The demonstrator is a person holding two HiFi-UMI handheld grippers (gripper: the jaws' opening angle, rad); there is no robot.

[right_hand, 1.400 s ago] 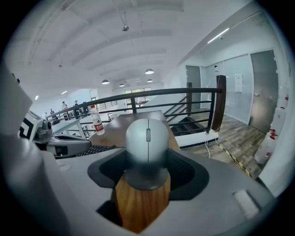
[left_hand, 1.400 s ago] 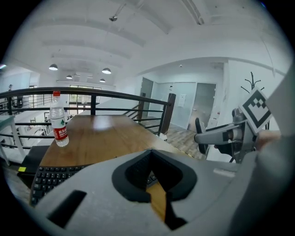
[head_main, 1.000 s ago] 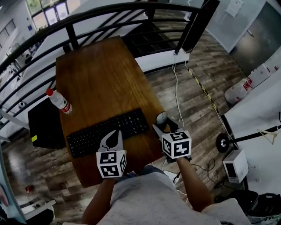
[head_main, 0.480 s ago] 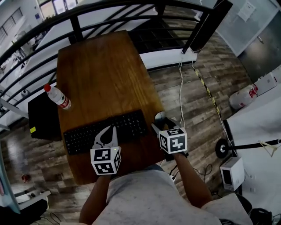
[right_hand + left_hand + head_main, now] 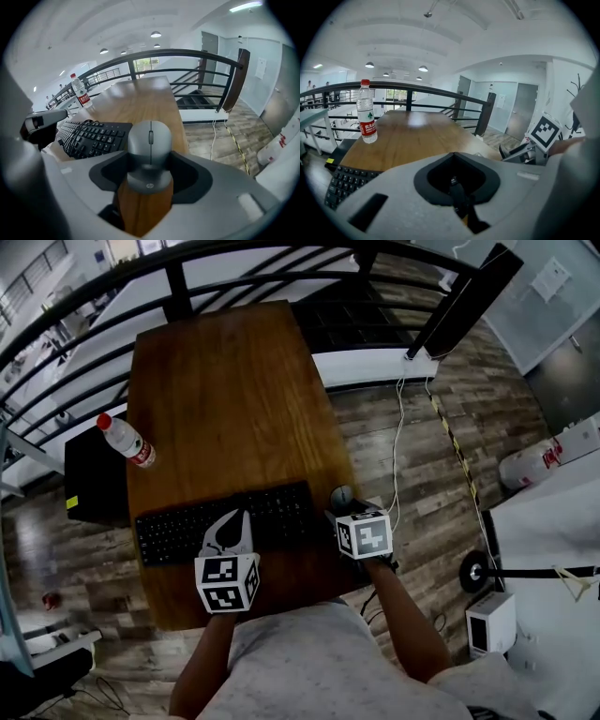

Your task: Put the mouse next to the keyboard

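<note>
A grey mouse (image 5: 150,145) sits between the jaws of my right gripper (image 5: 149,187), which is shut on its rear half, just above the wooden table (image 5: 225,399). In the head view the mouse (image 5: 342,495) is at the table's right edge, a short gap right of the black keyboard (image 5: 225,521). My right gripper (image 5: 347,509) reaches it from the near side. My left gripper (image 5: 232,526) hovers over the keyboard's middle, shut with nothing held. In the left gripper view the left gripper (image 5: 459,201) shows its jaws meeting, with the keyboard (image 5: 347,183) at lower left.
A clear water bottle with a red cap (image 5: 125,440) stands at the table's left edge. A black box (image 5: 94,479) sits on the floor to the left. A dark railing (image 5: 234,259) runs behind the table. A white cable (image 5: 398,456) trails on the floor to the right.
The head camera has shifted a little. Both grippers keep nearly the same places relative to the keyboard, and the mouse stays between the right jaws.
</note>
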